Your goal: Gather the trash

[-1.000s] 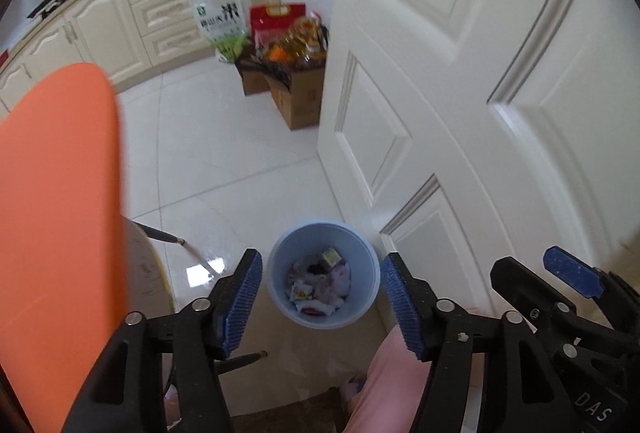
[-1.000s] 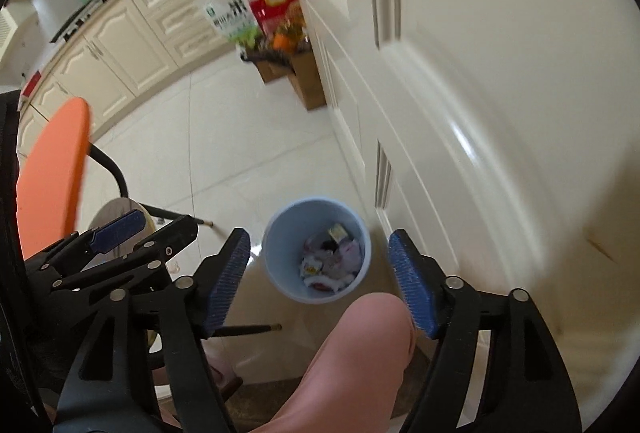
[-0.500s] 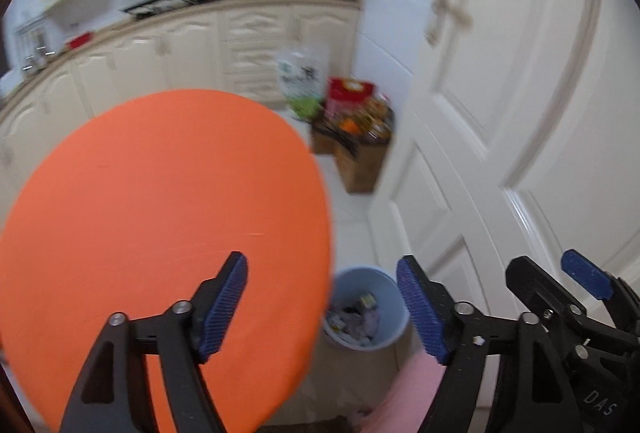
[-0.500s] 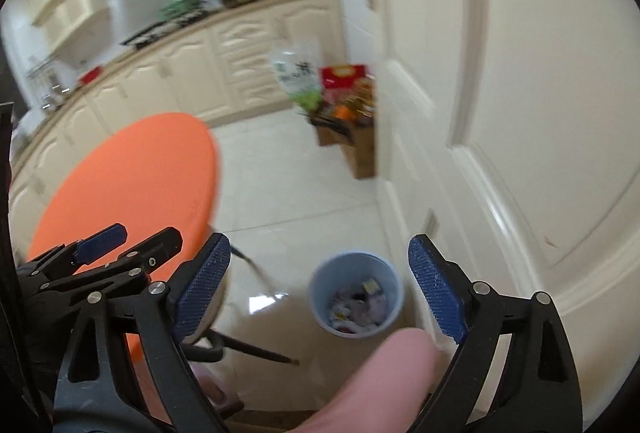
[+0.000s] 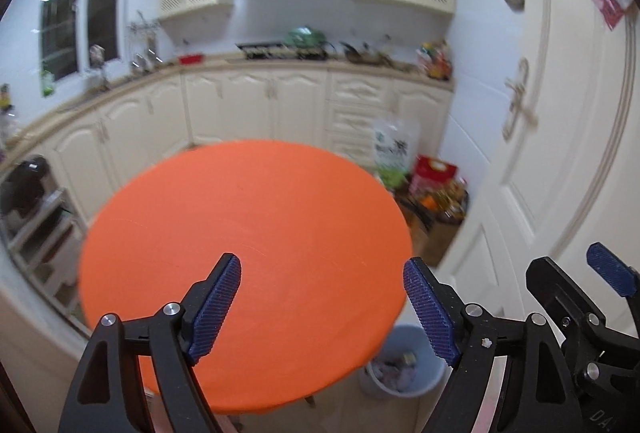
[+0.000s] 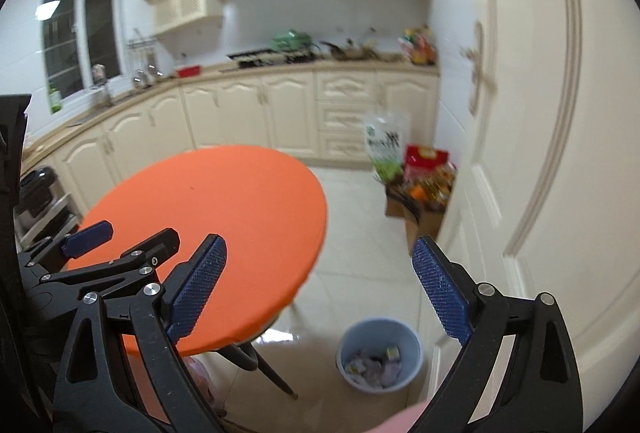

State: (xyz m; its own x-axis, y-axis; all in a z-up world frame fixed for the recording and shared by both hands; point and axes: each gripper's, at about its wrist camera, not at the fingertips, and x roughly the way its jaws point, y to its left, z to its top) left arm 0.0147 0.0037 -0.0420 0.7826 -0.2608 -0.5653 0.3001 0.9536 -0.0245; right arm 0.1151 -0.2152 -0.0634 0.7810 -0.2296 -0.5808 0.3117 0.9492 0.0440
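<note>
Both claws, left gripper (image 5: 322,307) and right gripper (image 6: 318,291), are seen opening wider, empty, above orange table (image 5: 244,241); trash bin (image 6: 380,353) sits below.

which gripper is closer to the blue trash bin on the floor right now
Right, probably. The right gripper hangs beside the orange table, above the blue trash bin; the left gripper is over the tabletop, jaws opening, both empty.
</note>
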